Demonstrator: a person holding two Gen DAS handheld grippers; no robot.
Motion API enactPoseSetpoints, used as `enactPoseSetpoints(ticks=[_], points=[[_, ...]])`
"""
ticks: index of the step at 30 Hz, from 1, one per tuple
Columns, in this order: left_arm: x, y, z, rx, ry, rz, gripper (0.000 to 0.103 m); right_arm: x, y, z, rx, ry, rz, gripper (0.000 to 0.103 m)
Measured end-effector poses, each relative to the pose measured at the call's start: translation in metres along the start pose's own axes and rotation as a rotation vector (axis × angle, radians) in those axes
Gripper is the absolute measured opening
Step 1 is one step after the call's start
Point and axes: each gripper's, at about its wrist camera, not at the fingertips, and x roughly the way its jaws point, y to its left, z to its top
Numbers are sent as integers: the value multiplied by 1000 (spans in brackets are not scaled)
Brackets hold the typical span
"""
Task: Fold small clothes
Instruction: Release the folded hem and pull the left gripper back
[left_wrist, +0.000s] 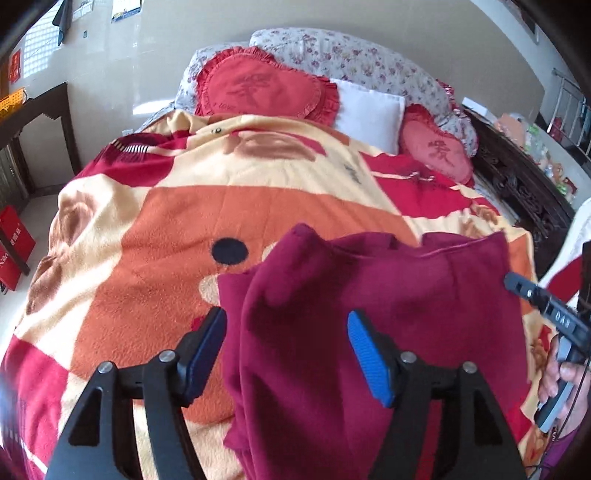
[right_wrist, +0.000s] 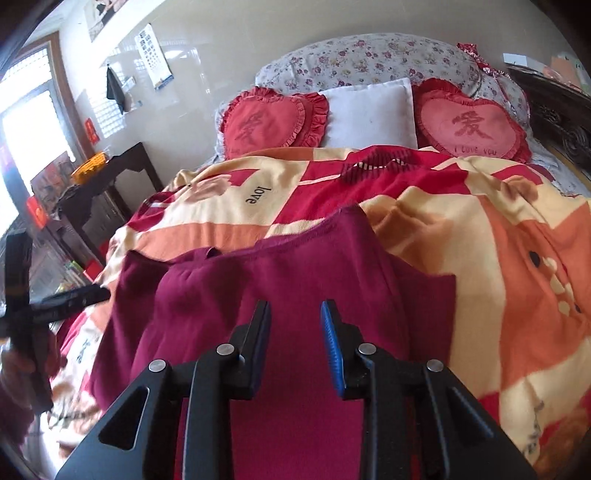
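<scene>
- A maroon garment (left_wrist: 388, 295) lies on the blanket (left_wrist: 147, 221) of a bed, at the near end, with both sides folded in toward its middle.
- The left gripper (left_wrist: 286, 354) hovers over the garment's left part; its jaws stand wide apart with nothing between them except the cloth seen below.
- The right gripper (right_wrist: 295, 339) hangs over the middle of the garment (right_wrist: 295, 266), jaws parted and holding nothing.
- In the left wrist view the right gripper's body shows at the right edge, held in the person's right hand (left_wrist: 561, 376).
- The blanket (right_wrist: 480, 229) is patterned in orange, cream and red.
- At the head of the bed sit two red heart-shaped cushions (right_wrist: 273, 122) (right_wrist: 472, 125) with a white pillow (right_wrist: 369, 114) between them, and a flowered pillow (right_wrist: 369, 59) behind.
- A dark wooden side table (right_wrist: 110, 184) stands to the left of the bed.
</scene>
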Motion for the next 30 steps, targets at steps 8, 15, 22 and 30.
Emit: enactPoseSetpoints(ticks=[8, 15, 22, 30], points=[[72, 42, 11, -178, 118, 28, 79, 57, -44, 18, 139, -32, -125, 6], [33, 41, 5, -149, 63, 4, 79, 15, -43, 17, 131, -12, -55, 11], [-22, 34, -19, -92, 48, -35, 79, -46, -31, -55, 34, 101, -144, 19], [-46, 22, -67, -71, 109, -43, 82, -56, -23, -94, 49, 138, -118, 0]])
